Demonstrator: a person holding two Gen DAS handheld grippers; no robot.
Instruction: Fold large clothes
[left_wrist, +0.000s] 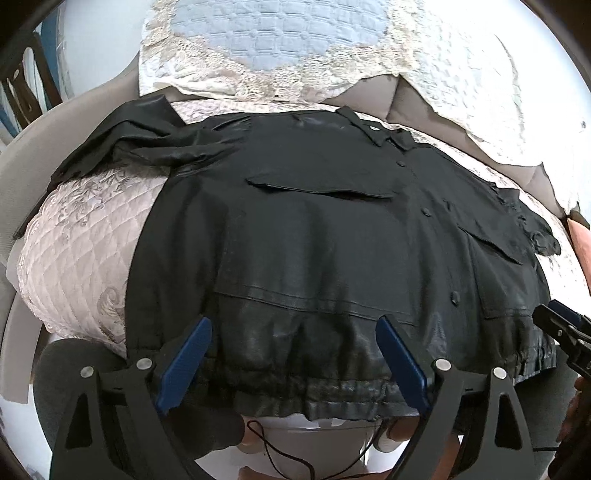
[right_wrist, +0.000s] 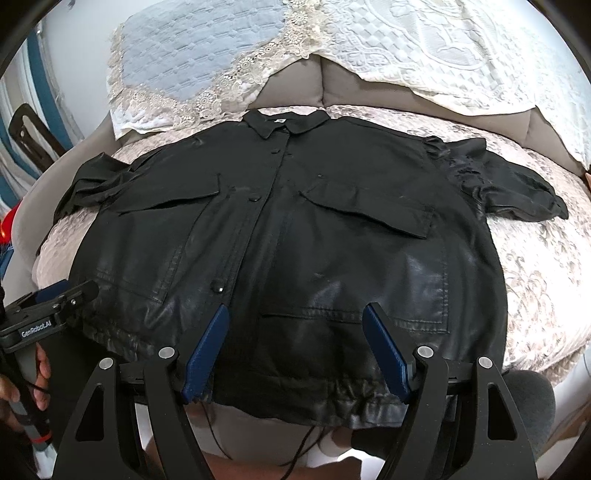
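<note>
A black jacket (right_wrist: 288, 229) lies spread flat, front up and buttoned, on a quilted sofa seat (left_wrist: 74, 258), collar away from the person. The left gripper (left_wrist: 293, 354) has its jaws spread wide over the gathered hem (left_wrist: 303, 391), clamping nothing. The right gripper (right_wrist: 295, 350) hovers likewise, jaws wide apart above the hem, empty.

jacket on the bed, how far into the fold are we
Done: the black jacket lies spread flat, front up and buttoned, on the quilted cover, both sleeves out to the sides. In hand: nothing gripped; the left gripper and right gripper hover open over the gathered hem. Left: every fold, since no sleeve or side has been turned in yet.
</note>
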